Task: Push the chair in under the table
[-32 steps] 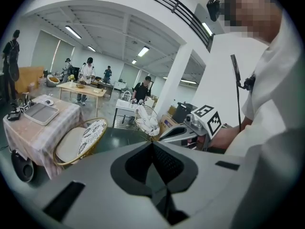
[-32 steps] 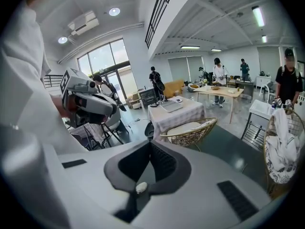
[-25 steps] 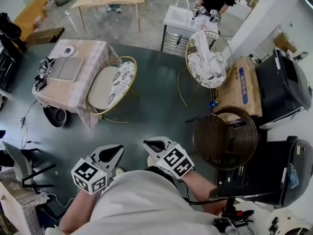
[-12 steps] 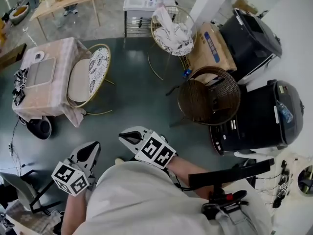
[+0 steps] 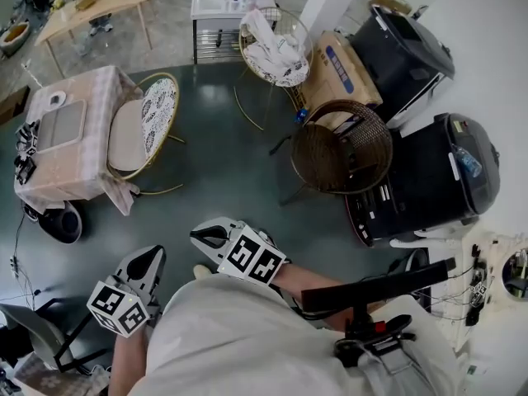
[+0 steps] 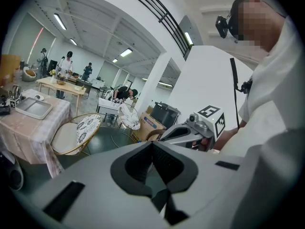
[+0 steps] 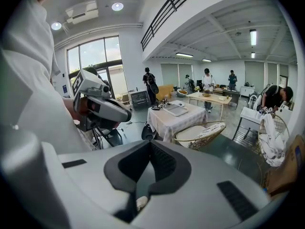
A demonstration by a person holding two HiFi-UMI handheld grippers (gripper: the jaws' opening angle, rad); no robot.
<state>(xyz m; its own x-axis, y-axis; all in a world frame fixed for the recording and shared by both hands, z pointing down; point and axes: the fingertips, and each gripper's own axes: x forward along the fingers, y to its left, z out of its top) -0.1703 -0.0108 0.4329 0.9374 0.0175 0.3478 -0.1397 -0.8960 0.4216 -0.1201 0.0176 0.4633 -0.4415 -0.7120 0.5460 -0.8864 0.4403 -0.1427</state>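
The round chair has a gold frame, a cream seat and a patterned back. It stands pulled out on the right side of the small table, which is draped in a pink cloth and carries a grey tray. Both grippers hang close to my body, well short of the chair. My left gripper is shut and empty, and my right gripper beside it is shut and empty too. The chair and table lie far ahead in the left gripper view. They show again as chair and table in the right gripper view.
A brown wicker chair stands to the right. Behind it are a second gold chair piled with white cloth, a cardboard box and black machines. A dark round object sits on the floor by the table. People work at a far wooden table.
In the head view the table and chair have slid left and the wicker chair has come toward the middle. Both grippers have drifted left and lower in the picture, still shut.
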